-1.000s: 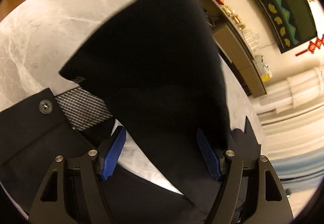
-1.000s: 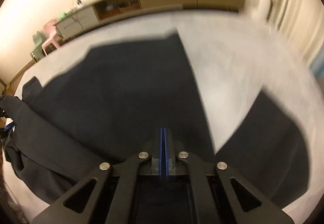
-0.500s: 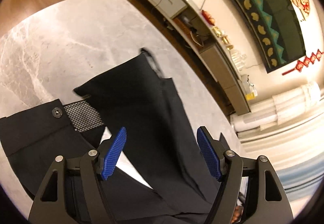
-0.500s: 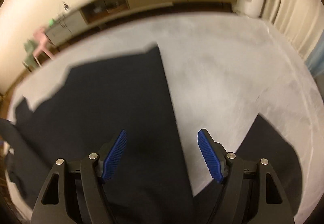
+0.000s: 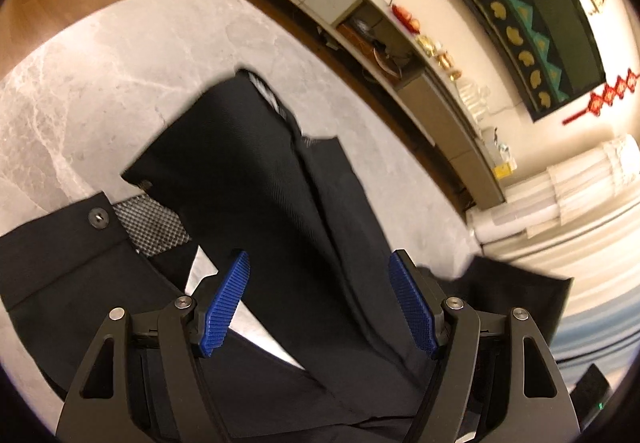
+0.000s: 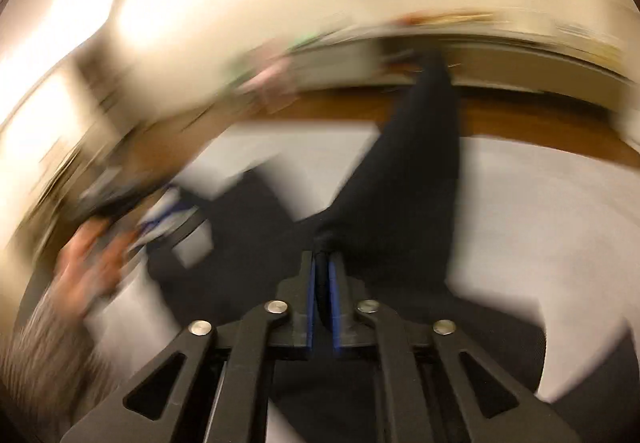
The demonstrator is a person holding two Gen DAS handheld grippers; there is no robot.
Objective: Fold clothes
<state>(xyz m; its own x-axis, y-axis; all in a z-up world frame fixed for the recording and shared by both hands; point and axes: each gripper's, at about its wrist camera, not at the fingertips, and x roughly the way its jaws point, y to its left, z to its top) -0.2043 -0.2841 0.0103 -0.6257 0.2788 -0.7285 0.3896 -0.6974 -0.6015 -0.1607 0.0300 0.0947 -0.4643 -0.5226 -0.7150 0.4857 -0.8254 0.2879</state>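
Left wrist view: the left gripper (image 5: 320, 301) gapes wide over the black trousers (image 5: 256, 179), sprawled half-doubled on the marble table (image 5: 80, 83). Right wrist view, badly blurred: the right gripper (image 6: 323, 285) pinches a bunch of that cloth, and a fast swing could drag the fold askew.
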